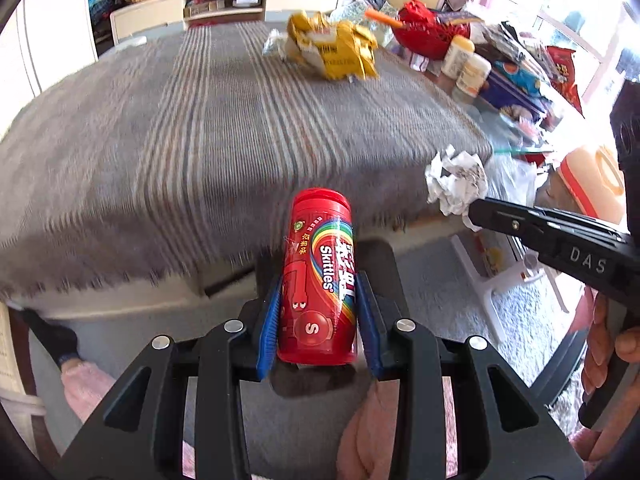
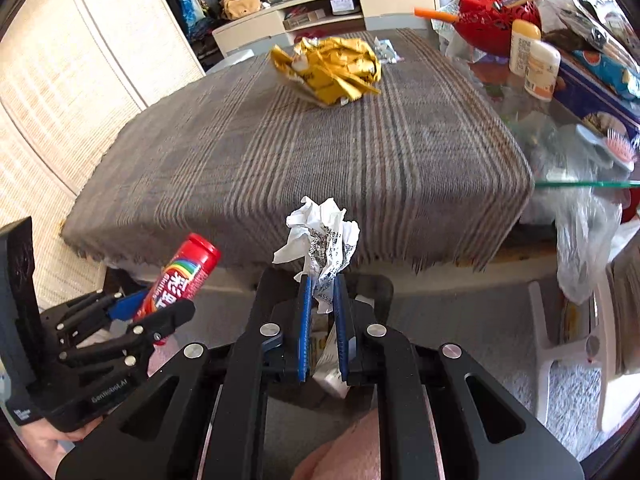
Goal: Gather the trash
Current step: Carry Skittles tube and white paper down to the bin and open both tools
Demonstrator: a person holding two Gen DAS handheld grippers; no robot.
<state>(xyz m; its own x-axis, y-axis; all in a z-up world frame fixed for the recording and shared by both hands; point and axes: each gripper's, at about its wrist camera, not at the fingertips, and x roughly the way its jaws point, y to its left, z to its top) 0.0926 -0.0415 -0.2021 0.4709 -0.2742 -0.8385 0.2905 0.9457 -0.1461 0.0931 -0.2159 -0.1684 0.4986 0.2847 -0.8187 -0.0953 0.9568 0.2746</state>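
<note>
My left gripper [image 1: 318, 280] is shut on a red Skittles tube [image 1: 320, 276] and holds it in the air off the table's near edge; the tube also shows in the right wrist view [image 2: 178, 280]. My right gripper [image 2: 322, 286] is shut on a crumpled white paper ball [image 2: 320, 232], also held off the near edge; the ball shows in the left wrist view [image 1: 456, 182] at the tip of the right gripper [image 1: 476, 210]. A crumpled yellow wrapper [image 1: 336, 46] lies on the far part of the striped grey cloth [image 1: 200, 128], also in the right wrist view [image 2: 332, 66].
A red basket [image 1: 424, 28], two white bottles [image 1: 466, 62] and boxes crowd the glass table [image 2: 580, 152] on the right. A small clear wrapper [image 2: 386, 50] lies behind the yellow one. A plastic bag [image 2: 584, 232] hangs off the right edge. A white plastic stool [image 2: 560, 344] stands on the floor.
</note>
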